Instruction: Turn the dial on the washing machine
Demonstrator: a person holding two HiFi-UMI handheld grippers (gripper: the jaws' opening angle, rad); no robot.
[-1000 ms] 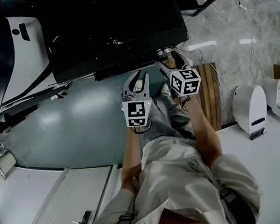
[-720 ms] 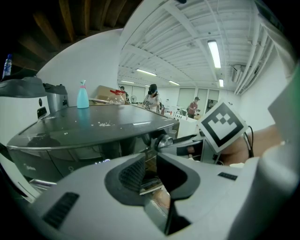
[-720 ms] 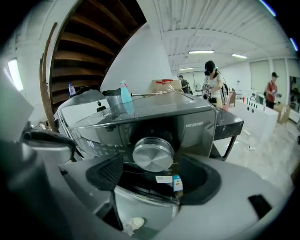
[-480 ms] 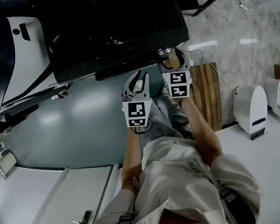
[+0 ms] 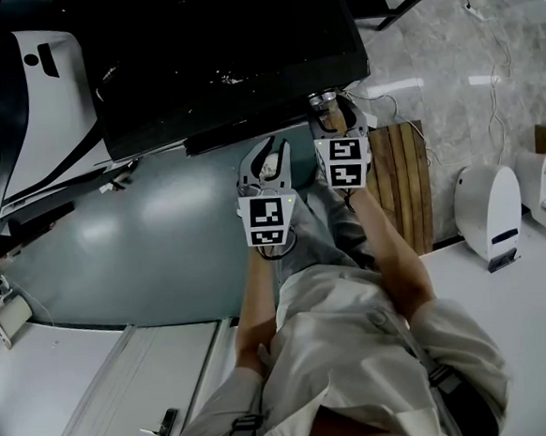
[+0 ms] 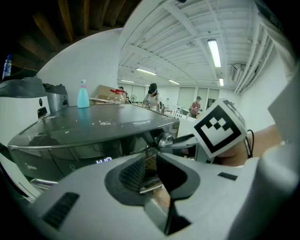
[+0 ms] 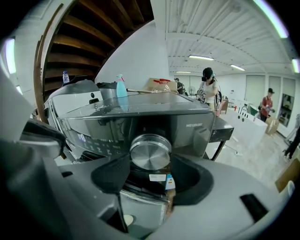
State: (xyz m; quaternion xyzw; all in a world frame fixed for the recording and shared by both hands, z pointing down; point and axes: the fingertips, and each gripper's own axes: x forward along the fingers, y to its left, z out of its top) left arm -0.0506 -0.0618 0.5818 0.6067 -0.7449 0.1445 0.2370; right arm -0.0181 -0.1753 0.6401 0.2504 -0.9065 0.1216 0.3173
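- The right tool (image 7: 150, 165) had just been closing its jaws. They stood clamped on the dial (image 7: 150, 149), one dark pad against each side of its rim.
- The dial was a round, flat-faced knob of brushed silver metal with a thin bright edge. It stood out from the front of the washing machine (image 7: 190, 125), straight ahead of the right tool and between its jaw tips.
- The machine's front panel was dark, smooth and glossy, with pale lettering above and to the right of the tool. Its flat top mirrored the ceiling lights.
- A strip of faintly lit symbols (image 7: 86, 137) ran along the panel to the left of the right tool.
- Just below the dial, seen through the gap between the jaws, sat a small white label (image 7: 157, 177).
- A light-blue plastic spray bottle (image 7: 121, 89) stood upright on the machine's top, beyond the tool and to its left.
- The left tool (image 6: 151, 159) hung to the left of the right one, a little back from the machine. Its jaws were drawn almost together, leaving a thin slit with nothing in it, and one pad (image 6: 132, 172) was ribbed.
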